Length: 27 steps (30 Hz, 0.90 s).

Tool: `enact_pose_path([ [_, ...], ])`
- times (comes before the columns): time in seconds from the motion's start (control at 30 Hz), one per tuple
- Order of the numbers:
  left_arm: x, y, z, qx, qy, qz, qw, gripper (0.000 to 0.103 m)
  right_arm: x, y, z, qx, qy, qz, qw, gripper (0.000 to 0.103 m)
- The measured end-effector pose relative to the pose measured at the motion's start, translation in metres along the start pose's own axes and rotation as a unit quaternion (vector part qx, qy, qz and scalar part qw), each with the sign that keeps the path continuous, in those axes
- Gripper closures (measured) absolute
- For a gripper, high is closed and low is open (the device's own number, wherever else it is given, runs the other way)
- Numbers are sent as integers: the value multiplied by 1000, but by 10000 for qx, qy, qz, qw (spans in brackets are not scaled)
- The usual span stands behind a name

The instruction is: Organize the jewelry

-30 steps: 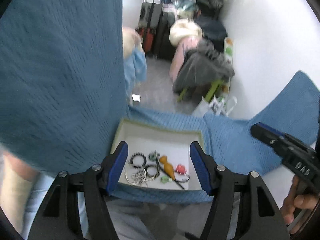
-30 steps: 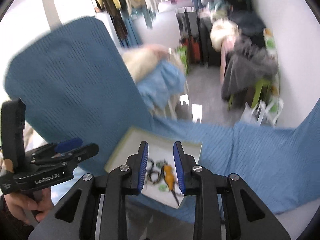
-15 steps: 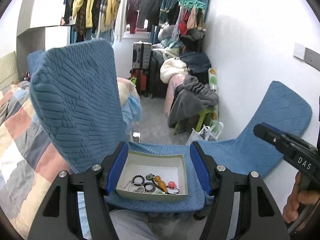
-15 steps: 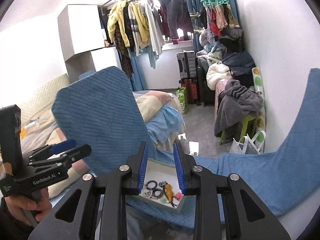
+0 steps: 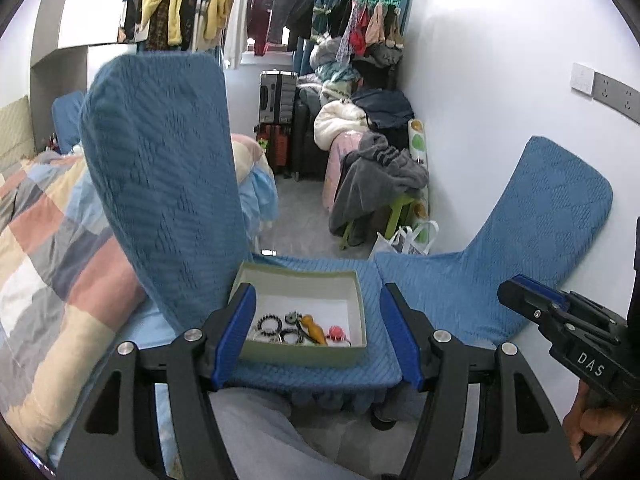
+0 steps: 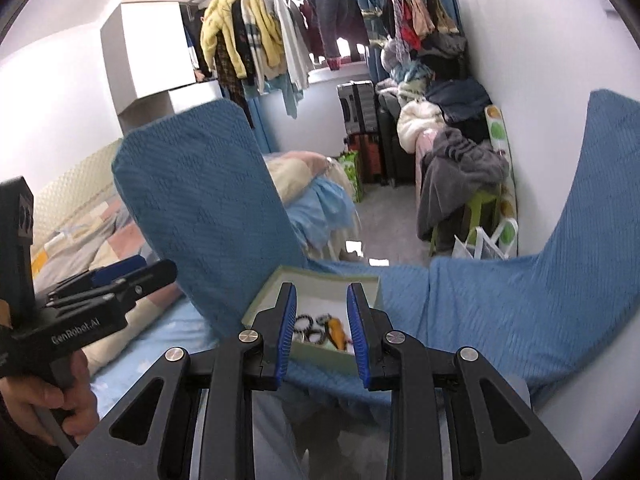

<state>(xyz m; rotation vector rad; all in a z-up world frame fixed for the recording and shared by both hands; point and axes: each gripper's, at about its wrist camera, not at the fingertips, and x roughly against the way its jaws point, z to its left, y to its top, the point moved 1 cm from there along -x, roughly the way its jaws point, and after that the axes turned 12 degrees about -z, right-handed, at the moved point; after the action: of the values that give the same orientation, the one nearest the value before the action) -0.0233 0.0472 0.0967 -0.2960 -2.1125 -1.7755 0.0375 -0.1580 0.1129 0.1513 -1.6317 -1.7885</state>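
A pale green open box (image 5: 304, 354) lies on a blue knit seat cover (image 5: 320, 378). In the box are black bead bracelets (image 5: 267, 323), an orange gourd-shaped pendant (image 5: 314, 328), a pink piece (image 5: 335, 332) and metal rings. My left gripper (image 5: 318, 292) is open and empty, held back from the box, with its blue pads framing the box in the picture. My right gripper (image 6: 322, 292) is narrowly open with nothing between its pads, also short of the box (image 6: 332, 274). Each wrist view shows the other gripper at the side: the right one (image 5: 532, 304) and the left one (image 6: 132, 276).
A tall blue-covered chair back (image 5: 160, 180) rises left of the box and another (image 5: 552, 216) slopes up at the right. A patchwork quilt bed (image 5: 48, 248) lies left. Suitcases (image 5: 276, 104), a clothes heap on a green stool (image 5: 376, 184) and a white wall (image 5: 500, 80) stand beyond.
Both grippers have drawn back and risen from the box, which now looks smaller and farther off. The whole room has come into view. Neither gripper's gap has changed.
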Motion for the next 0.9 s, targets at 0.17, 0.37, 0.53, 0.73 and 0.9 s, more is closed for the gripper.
enact_pose_path([
  [0.17,-12,-21,5,46,142,241,9996,38,-10,-29,-4,-59,-70,248,9997,79],
  [0.37,-30,-40,11,77,216,427,9988,38,-23,-50,-5,-61,-96,434,9990,79],
  [0.53,-43,-53,18,199,208,492,9984,38,-36,-64,-11,-34,-115,517,9986,79],
  [0.73,-57,-60,18,254,103,584,9979,38,-50,-79,-19,-80,-290,647,9975,78],
  [0.9,-59,-61,17,216,93,623,9978,38,-47,-76,-21,-198,-337,522,9979,78],
])
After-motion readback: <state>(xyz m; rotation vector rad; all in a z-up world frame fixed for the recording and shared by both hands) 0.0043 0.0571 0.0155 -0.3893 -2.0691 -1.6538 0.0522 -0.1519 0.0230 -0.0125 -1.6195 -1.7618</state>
